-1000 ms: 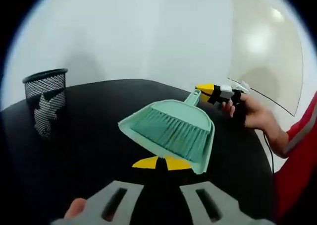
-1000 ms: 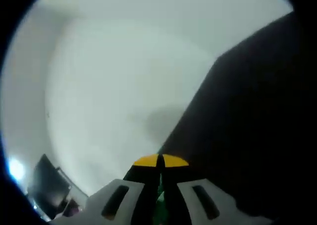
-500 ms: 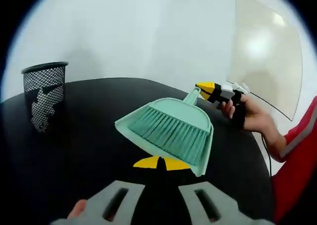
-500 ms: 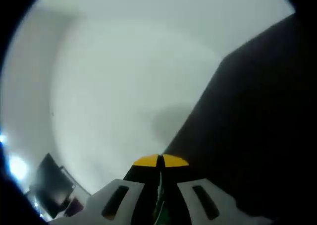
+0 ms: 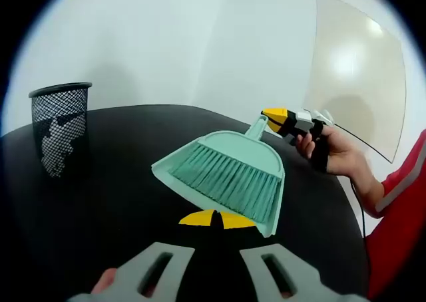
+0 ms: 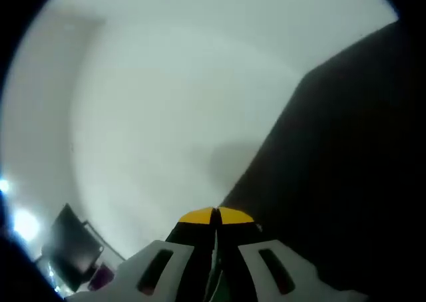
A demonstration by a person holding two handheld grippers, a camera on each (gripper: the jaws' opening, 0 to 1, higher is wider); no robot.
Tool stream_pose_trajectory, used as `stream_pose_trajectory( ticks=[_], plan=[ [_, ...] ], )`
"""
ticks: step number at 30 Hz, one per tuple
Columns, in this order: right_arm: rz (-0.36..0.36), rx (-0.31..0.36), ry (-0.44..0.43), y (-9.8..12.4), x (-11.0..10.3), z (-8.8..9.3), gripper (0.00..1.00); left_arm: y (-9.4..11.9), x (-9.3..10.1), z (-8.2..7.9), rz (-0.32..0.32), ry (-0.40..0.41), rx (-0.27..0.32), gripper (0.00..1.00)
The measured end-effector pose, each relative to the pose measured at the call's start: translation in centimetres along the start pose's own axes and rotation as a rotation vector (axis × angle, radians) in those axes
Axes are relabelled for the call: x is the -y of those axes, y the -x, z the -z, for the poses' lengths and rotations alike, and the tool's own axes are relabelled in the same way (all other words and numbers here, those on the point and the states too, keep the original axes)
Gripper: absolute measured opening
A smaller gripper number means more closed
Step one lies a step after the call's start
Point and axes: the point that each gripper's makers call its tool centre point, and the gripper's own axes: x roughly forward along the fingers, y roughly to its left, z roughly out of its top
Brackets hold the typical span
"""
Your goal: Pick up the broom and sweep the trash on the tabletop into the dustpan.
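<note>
Mint-green dustpan [image 5: 226,172] and matching green broom [image 5: 226,182] bristles on a black bench [image 5: 120,155]; left of the dustpan, a black-and-white mesh-patterned bin [image 5: 58,126]; yellow-tipped tools.

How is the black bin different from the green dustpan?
The bin is black mesh; the dustpan is solid mint green. The bin stands upright by itself; the dustpan tilts, its handle held in the right gripper. The dustpan holds broom bristles. Both are open containers.
</note>
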Motion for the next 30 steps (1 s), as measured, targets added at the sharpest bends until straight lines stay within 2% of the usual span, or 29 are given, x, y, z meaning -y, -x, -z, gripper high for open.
stream_pose_trajectory(
  ticks=[2, 4, 5, 8, 11, 15, 17, 20, 21, 26, 28, 30],
  plan=[
    [-0.013, 0.007, -0.057, 0.0, 0.3, -0.1, 0.12, 0.0, 0.0, 0.0, 0.002, 0.008, 0.005, 0.00],
    [0.036, 0.007, -0.095, 0.2, 1.5, -0.1, 0.25, 0.1, 0.0, 0.0, 0.003, 0.009, 0.008, 0.00],
    [0.041, 0.006, -0.110, 0.2, 1.9, -0.2, 0.26, 0.1, 0.0, 0.0, 0.003, 0.010, 0.009, 0.00],
    [0.045, -0.008, -0.105, 0.2, 2.0, 0.0, 0.26, 0.1, -0.1, 0.0, 0.003, 0.011, 0.009, 0.00],
    [0.016, -0.016, -0.066, 0.0, 0.7, 0.3, 0.24, 0.1, -0.1, -0.1, 0.001, 0.009, 0.010, 0.00],
    [0.015, -0.019, -0.040, -0.2, 0.0, 0.3, 0.20, 0.1, -0.2, -0.1, 0.000, 0.008, 0.012, 0.00],
    [0.019, -0.037, -0.050, -0.6, 0.4, 0.5, 0.19, 0.1, -0.2, -0.1, -0.001, 0.007, 0.012, 0.00],
    [0.043, -0.128, 0.026, -0.9, 0.8, 2.4, 0.17, 0.1, -0.2, -0.1, -0.001, 0.006, 0.013, 0.00],
    [0.031, -0.124, -0.003, -1.2, 0.5, 2.7, 0.16, 0.1, -0.2, -0.1, -0.002, 0.004, 0.013, 0.00],
    [0.025, -0.217, 0.000, -2.6, 0.2, 5.9, 0.10, 0.1, -0.1, -0.1, -0.002, 0.002, 0.013, 0.00],
    [0.034, -0.227, -0.089, -2.9, 0.4, 6.3, 0.10, 0.2, -0.1, -0.1, -0.002, 0.001, 0.013, 0.00],
    [0.040, -0.219, -0.116, -2.9, 0.5, 6.4, 0.09, 0.2, 0.0, -0.1, -0.001, 0.005, 0.016, 0.00]
  ],
)
